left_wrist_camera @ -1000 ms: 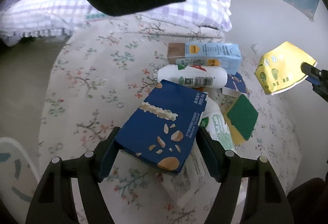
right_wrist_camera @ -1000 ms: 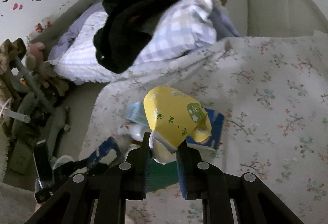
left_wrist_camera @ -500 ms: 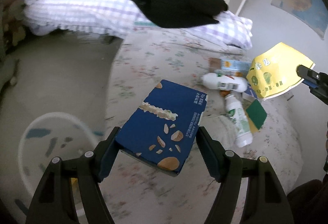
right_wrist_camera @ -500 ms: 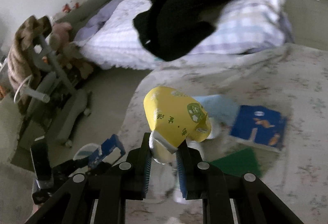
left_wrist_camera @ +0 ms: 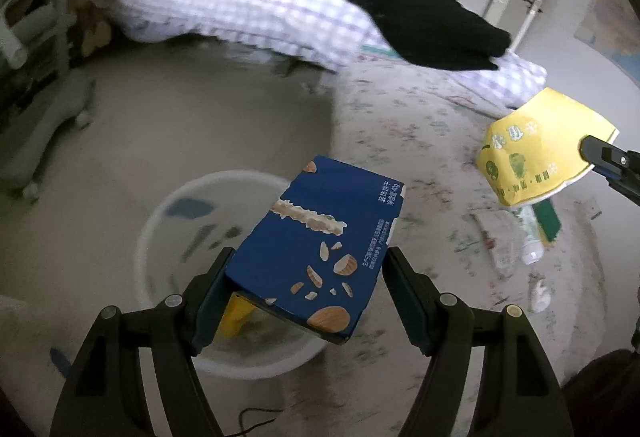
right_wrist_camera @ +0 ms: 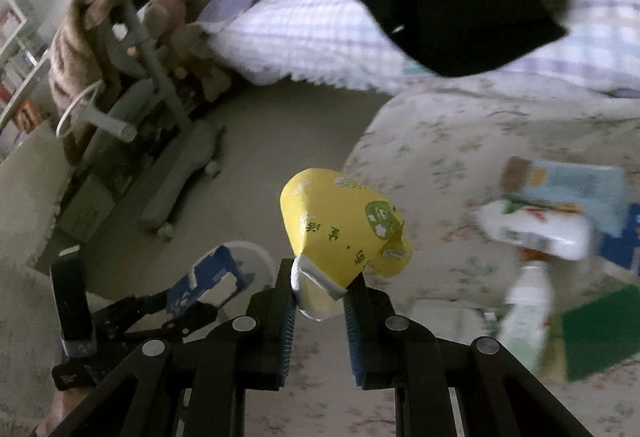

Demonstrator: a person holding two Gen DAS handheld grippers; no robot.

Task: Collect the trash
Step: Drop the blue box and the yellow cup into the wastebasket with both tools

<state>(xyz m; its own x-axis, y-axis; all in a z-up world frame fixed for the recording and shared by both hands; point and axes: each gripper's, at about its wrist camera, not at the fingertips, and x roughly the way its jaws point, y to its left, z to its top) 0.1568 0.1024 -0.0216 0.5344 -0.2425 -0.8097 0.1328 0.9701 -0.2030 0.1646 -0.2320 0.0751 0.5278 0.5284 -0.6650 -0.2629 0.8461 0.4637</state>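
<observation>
Left tongs (left_wrist_camera: 308, 277) clamped on blue biscuit box (left_wrist_camera: 320, 241), gripped across its width, box tilted with far end raised. Held in the air above white bin (left_wrist_camera: 160, 229) standing on bare floor; a yellow scrap (left_wrist_camera: 236, 311) visible inside the bin under the box.

Right tongs (right_wrist_camera: 320, 297) pinched tight on crushed yellow paper cup (right_wrist_camera: 344, 225), white rim squeezed between the pads, cup body pointing away from the camera. Seen from left wrist, cup (left_wrist_camera: 536, 149) hangs to the right of the box, well apart from it, over the floral rug (left_wrist_camera: 420, 125).

Still lying on rug, blurred: white bottle (right_wrist_camera: 524, 309), white pouch (right_wrist_camera: 536, 229), light blue carton (right_wrist_camera: 576, 189), green pad (right_wrist_camera: 600, 329). All clustered near one another at right of right-wrist view.

Background: bed with lilac checked quilt (left_wrist_camera: 248, 1), black garment (left_wrist_camera: 420, 21) draped over it. Grey wheeled frame (right_wrist_camera: 160, 125) and a plush toy (right_wrist_camera: 88, 33) beside the bed, left side. Person's hand on left tongs partly visible at lower left in right-wrist view.
</observation>
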